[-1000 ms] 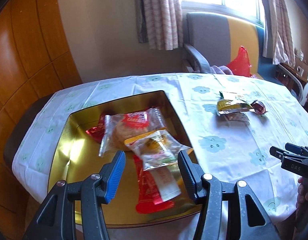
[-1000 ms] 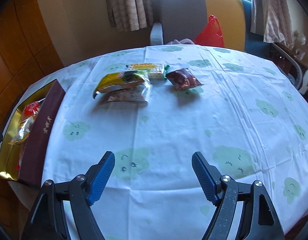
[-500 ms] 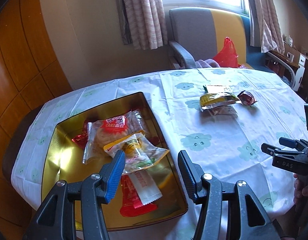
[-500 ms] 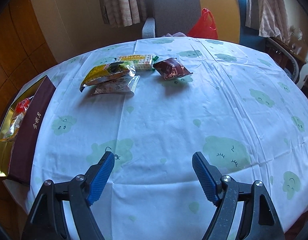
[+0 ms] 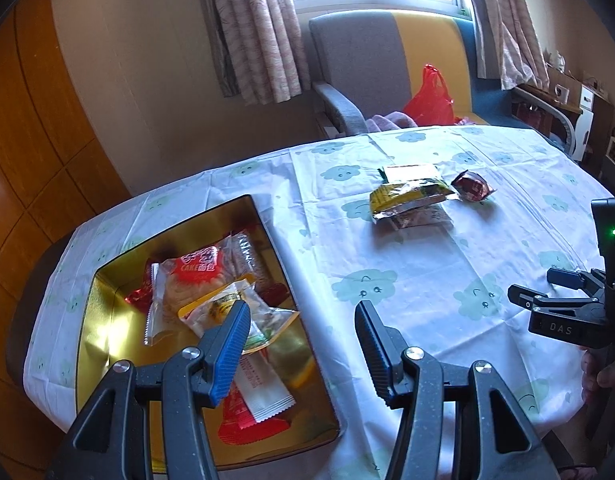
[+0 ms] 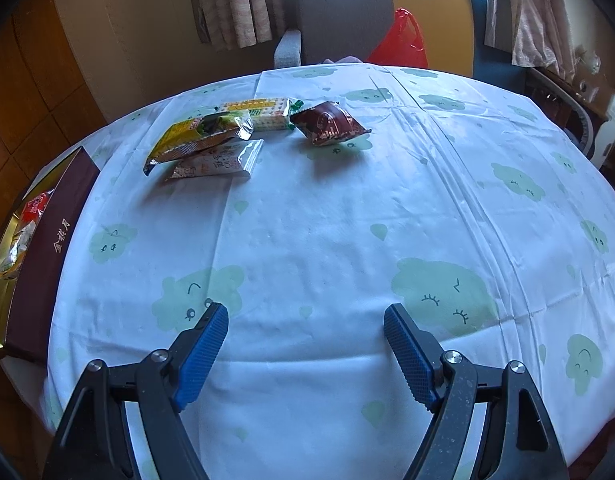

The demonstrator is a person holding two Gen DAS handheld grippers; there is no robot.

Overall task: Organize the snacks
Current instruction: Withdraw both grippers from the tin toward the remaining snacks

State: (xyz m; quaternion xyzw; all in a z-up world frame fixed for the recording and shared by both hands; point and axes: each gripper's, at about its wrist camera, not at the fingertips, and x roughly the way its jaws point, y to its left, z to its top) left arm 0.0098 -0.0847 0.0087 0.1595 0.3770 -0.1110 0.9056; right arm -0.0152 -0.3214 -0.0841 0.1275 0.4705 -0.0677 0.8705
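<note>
A gold-lined box (image 5: 107, 336) sits at the table's left and holds several snack packets, among them a red-label cake packet (image 5: 195, 276). Its maroon outer wall (image 6: 51, 248) shows in the right wrist view. My left gripper (image 5: 303, 320) is open and empty, above the box's right edge. Loose snacks lie further back: a yellow packet (image 6: 199, 136), a clear packet (image 6: 219, 162) under it, a cracker pack (image 6: 263, 114) and a dark red packet (image 6: 327, 124). My right gripper (image 6: 305, 324) is open and empty over bare tablecloth; it also shows in the left wrist view (image 5: 559, 300).
The round table has a white cloth with green cloud prints (image 6: 347, 220). A grey and yellow armchair (image 5: 379, 64) with a red plastic bag (image 5: 427, 96) stands behind it. Wooden panelling (image 5: 23, 140) is at the left, shelving at the far right.
My left gripper has pulled back and to the right, away from the box's contents. My right gripper has moved a little forward toward the loose snacks. Both stay open.
</note>
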